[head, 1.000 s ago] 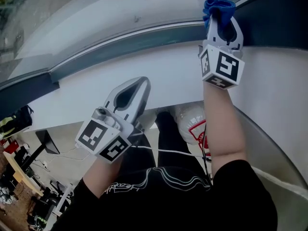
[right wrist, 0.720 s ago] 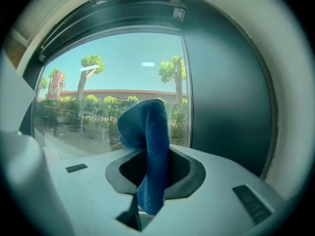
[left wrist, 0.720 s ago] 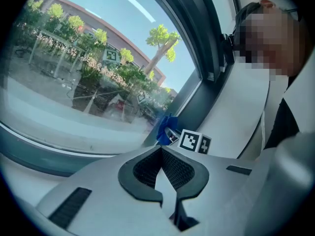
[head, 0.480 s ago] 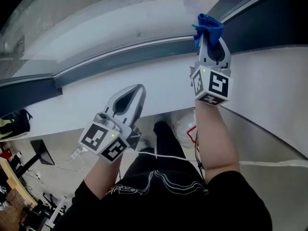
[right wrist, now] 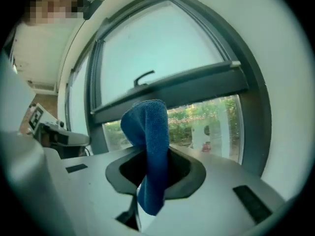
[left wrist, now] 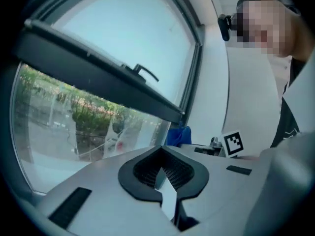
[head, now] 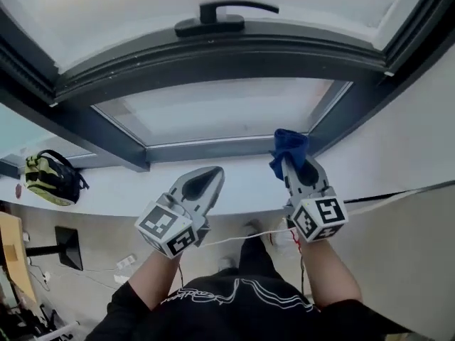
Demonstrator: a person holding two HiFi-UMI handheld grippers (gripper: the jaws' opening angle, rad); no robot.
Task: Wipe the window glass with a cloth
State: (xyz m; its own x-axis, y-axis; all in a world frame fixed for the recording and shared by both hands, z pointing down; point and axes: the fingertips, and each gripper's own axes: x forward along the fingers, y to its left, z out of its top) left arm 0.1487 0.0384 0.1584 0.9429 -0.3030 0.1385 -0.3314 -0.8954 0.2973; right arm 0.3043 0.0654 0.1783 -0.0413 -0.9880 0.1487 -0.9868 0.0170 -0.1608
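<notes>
Cloth (head: pixel 288 148) sits clamped between jaws of the right hand-held gripper (head: pixel 296 166).

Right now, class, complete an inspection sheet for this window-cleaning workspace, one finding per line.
Surface: window glass in a dark frame, above a white sill.
Job's things: blue cloth, standing up out of the right gripper.
Clutter: yellow-green backpack at the sill's left end.
Grippers: left gripper jaws shut, nothing between them; right gripper jaws shut on the blue cloth.
Cables: white cable running beneath both grippers.
Surroundings: window handle on the upper sash; greenery outside.
</notes>
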